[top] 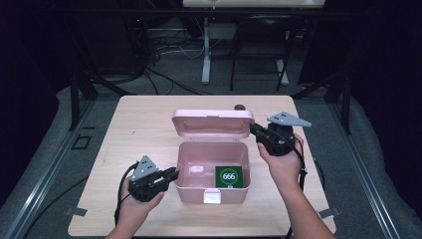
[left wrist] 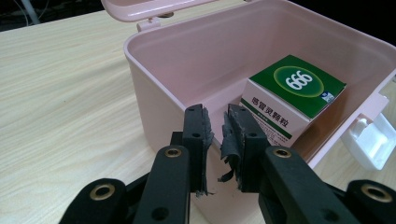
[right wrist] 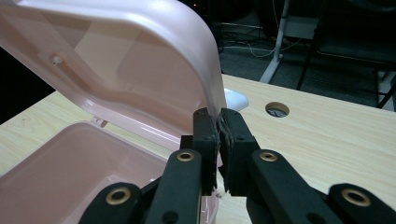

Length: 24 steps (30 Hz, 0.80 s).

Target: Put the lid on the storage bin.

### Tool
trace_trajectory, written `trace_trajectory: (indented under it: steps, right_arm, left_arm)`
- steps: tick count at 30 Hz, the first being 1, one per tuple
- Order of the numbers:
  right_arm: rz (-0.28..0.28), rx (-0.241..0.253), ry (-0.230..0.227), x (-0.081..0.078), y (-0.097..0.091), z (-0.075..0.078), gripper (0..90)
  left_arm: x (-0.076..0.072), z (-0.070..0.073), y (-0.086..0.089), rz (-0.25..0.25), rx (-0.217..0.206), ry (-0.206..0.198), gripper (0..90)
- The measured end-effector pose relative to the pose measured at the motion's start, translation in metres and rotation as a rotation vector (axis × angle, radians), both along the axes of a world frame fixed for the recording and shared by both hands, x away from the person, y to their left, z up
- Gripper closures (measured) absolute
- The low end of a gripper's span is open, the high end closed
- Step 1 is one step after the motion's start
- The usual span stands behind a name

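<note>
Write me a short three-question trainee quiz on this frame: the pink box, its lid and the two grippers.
1. True or false: the lid of the pink box is raised.
2. What lies inside the box? A) a green and white carton marked 666 B) a red mug C) a roll of tape
3. Which gripper has its jaws closed on the lid's edge, and where is the other one?

Key
1. True; the lid stands open at the box's far side.
2. A, the carton, by the front wall near the white latch.
3. The right gripper pinches the lid's edge; the left gripper sits at the box's left wall, jaws nearly together, holding nothing visible.
</note>
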State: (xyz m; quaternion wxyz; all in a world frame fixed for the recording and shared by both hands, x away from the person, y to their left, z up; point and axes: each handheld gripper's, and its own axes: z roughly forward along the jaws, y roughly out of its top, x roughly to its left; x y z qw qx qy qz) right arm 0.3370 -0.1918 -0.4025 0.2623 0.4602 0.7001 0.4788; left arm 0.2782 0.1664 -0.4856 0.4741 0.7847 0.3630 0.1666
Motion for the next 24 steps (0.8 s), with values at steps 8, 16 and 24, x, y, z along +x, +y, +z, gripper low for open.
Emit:
trace_trajectory:
  steps: [8,16,24]
  right_arm:
    - [-0.005,0.033,-0.024,-0.013,-0.001,-0.008,85.4]
    - [-0.002,0.049,-0.039,-0.019,-0.002,-0.013,85.4]
    - [0.01,0.062,-0.04,-0.02,-0.004,-0.016,84.5]
  left_arm:
    - [0.0,0.0,0.0,0.004,-0.001,0.001,78.0]
    - [0.0,0.0,0.001,-0.003,-0.007,0.008,77.8]
    - [0.002,0.001,0.001,0.005,-0.012,0.012,76.6]
